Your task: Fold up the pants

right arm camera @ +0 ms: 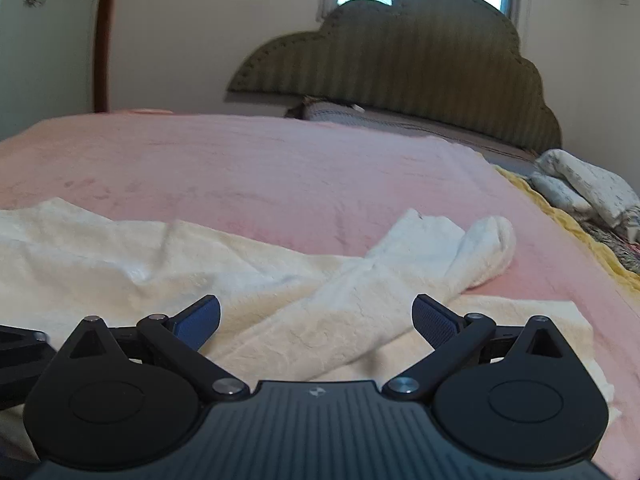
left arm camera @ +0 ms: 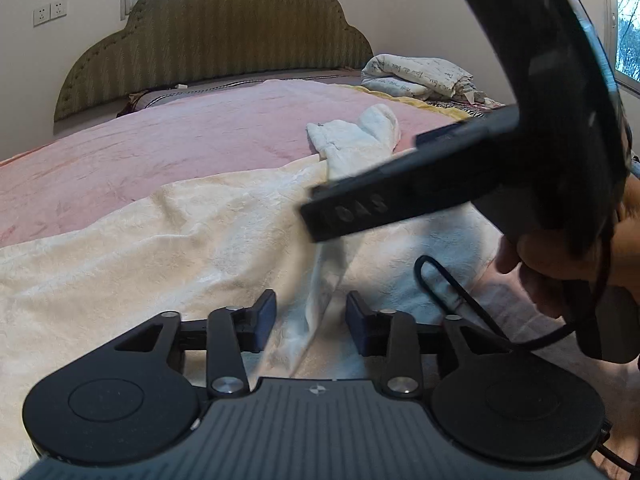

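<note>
Cream fleece pants (left arm camera: pixel 192 232) lie spread on a pink bedspread (left arm camera: pixel 160 148). One leg is folded over and runs up to the right, its cuffs (left arm camera: pixel 360 132) resting on the pink. My left gripper (left arm camera: pixel 311 322) is open, its jaws on either side of a raised fold of the fabric. My right gripper (right arm camera: pixel 316 322) is open wide above the folded leg (right arm camera: pixel 360 300), empty. In the left wrist view the right gripper's body (left arm camera: pixel 520 160) crosses the upper right, held by a hand (left arm camera: pixel 568 256).
A green scalloped headboard (left arm camera: pixel 216 40) stands at the far end of the bed. Folded printed bedding (left arm camera: pixel 420 76) lies at the far right corner, also in the right wrist view (right arm camera: pixel 584 188). A black cable (left arm camera: pixel 460 292) loops over the pants near the hand.
</note>
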Available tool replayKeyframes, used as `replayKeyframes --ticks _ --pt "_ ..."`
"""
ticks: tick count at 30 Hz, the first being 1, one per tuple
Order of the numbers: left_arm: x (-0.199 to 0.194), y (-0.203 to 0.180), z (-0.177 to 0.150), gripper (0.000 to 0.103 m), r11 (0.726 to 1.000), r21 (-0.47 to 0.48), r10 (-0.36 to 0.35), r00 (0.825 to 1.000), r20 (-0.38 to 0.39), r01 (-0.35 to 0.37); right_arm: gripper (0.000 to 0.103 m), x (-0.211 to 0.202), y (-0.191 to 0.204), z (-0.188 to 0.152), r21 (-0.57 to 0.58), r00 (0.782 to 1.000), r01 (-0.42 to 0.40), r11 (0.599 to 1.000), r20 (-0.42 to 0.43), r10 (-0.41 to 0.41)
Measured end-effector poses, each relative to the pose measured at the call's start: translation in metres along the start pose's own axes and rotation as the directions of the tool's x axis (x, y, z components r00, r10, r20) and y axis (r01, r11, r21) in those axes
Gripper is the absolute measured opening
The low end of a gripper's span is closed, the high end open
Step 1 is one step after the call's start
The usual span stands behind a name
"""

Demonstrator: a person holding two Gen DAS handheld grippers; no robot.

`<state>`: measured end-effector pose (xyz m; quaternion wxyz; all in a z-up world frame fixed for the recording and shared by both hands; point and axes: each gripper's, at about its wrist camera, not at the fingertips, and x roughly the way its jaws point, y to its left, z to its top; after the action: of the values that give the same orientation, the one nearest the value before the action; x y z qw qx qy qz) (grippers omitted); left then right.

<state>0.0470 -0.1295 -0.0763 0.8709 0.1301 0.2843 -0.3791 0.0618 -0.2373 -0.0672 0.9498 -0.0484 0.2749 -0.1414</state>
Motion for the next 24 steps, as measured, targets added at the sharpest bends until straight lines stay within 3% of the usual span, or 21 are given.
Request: replayKeyframes --ticks 1,3,8,10,12,16,20,24 --pt "0.000 0.000 0.000 0.058 1.000 0.003 -0.002 1.000 -0.001 0.002 0.103 0.002 -0.001 -0.003 -0.017 0.999 0.053 0.998 -0.007 -0.053" --pt "0.001 -0.002 0.001 0.060 1.000 0.015 0.004 1.000 -0.001 -0.004 0.103 0.002 -0.005 -0.016 -0.071 0.988 0.149 0.986 -0.018 -0.151" --pt "0.002 -0.012 0.002 0.058 0.996 0.078 0.042 0.999 0.002 -0.042 0.103 -0.007 -0.038 -0.047 0.026 0.995 0.061 0.998 -0.082 -0.058" --pt "0.003 -0.013 0.001 0.043 0.994 0.104 0.030 0.999 0.010 -0.031 0.103 -0.008 -0.048 -0.051 0.093 0.995 0.035 0.995 -0.092 -0.027" --pt "0.003 -0.016 0.002 0.036 0.992 0.122 0.037 0.999 0.013 -0.038 0.103 -0.006 -0.053 -0.051 0.141 0.994 0.016 0.990 -0.105 -0.001" --pt "0.001 -0.016 0.001 0.015 0.991 0.128 0.027 0.999 0.022 -0.030 0.103 -0.010 -0.049 -0.050 0.156 0.997 0.023 0.988 -0.076 -0.012" --pt "-0.002 -0.022 0.000 0.010 0.989 0.147 0.024 0.999 0.036 -0.029 0.103 -0.010 -0.035 -0.040 0.091 0.999 0.040 0.995 -0.041 -0.036" --pt "-0.008 -0.020 0.000 0.009 0.993 0.120 -0.018 0.999 0.038 0.013 0.103 -0.003 -0.022 -0.039 -0.043 0.980 0.190 0.981 -0.042 -0.192"
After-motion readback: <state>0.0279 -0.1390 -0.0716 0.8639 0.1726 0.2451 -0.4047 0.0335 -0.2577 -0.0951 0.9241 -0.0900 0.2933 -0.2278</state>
